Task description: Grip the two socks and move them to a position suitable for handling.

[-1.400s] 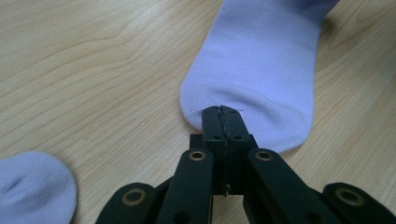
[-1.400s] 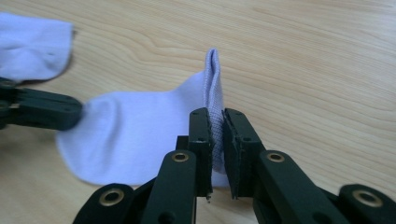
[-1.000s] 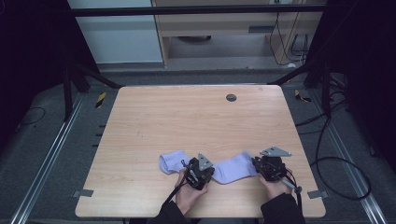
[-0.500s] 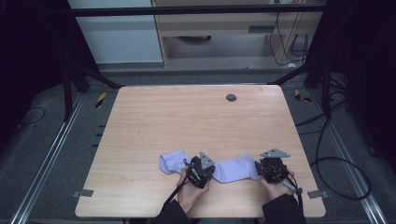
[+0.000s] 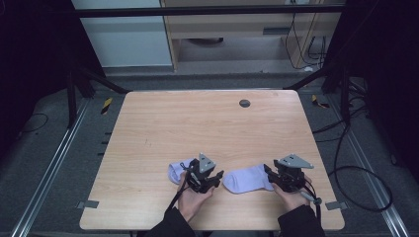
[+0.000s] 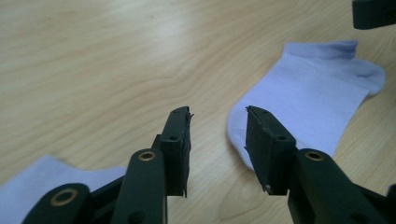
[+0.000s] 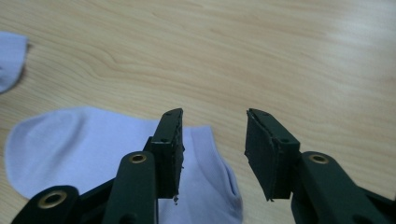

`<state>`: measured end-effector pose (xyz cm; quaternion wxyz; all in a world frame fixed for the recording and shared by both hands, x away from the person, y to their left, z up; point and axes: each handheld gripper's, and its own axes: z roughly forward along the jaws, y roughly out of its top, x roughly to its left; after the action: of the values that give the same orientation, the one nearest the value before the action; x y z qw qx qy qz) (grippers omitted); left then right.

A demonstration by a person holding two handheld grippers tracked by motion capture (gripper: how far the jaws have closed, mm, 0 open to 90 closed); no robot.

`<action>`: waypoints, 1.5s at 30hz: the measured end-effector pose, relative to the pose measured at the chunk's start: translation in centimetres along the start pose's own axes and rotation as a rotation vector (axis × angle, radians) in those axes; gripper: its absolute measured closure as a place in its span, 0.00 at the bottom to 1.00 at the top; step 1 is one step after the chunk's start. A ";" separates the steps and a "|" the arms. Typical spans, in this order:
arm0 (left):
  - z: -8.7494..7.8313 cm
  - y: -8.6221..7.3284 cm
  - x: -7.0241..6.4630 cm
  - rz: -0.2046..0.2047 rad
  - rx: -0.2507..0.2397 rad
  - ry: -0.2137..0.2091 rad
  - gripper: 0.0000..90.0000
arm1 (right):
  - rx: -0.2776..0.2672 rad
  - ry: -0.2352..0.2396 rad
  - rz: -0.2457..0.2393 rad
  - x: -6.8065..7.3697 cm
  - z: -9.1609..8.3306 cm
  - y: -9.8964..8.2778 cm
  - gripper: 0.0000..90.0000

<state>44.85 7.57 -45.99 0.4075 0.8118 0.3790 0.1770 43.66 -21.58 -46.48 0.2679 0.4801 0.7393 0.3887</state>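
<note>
**Both Grippers Released: Two Socks Laid Flat at the Near Edge**

Two pale lilac socks lie on the wooden table [image 5: 148, 128], both toward the 6 o'clock edge in the high view. The right sock [image 5: 247, 178] rests flat between the two grippers. The left sock [image 5: 177, 171] lies at about 9 o'clock from the left gripper [image 5: 213, 180], partly hidden behind it.

Left gripper: the jaws have just been opening and now stand apart with bare wood between them. In the left gripper view, the toe end of the right sock [image 6: 308, 102] lies just beyond the right-hand jaw, at roughly 1 o'clock, and a corner of the left sock [image 6: 32, 186] shows at 8 o'clock.

Right gripper [image 5: 274, 174]: the jaws have likewise just been opening and stand apart. In the right gripper view, the right sock [image 7: 79, 140] passes under the left-hand jaw, with no pad pressing on it.

Judgement: each gripper sits at one end of the right sock, a placement suited to stretching the fabric flat before release. The sock lies smooth, which supports that reading. The left sock looks to be the next item to handle.
</note>
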 end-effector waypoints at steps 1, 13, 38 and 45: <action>-0.5 0.1 0.4 -0.002 -0.005 0.005 0.63 | -0.010 0.005 -0.004 0.1 -0.1 0.2 0.62; -5.7 0.0 6.0 -0.039 -0.049 0.122 0.57 | -0.054 0.087 -0.020 1.4 0.2 2.4 0.64; -8.4 -6.7 10.9 -0.131 0.026 0.196 0.55 | 0.000 0.298 -0.141 9.5 4.5 5.6 0.72; -7.5 -7.3 11.0 -0.135 0.051 0.192 0.58 | 0.045 0.362 -0.193 13.0 6.4 5.5 0.73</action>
<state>44.07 22.67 -47.53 0.3596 0.7738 0.4744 0.2165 46.23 -6.28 -45.73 0.1558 0.3352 0.8264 0.4247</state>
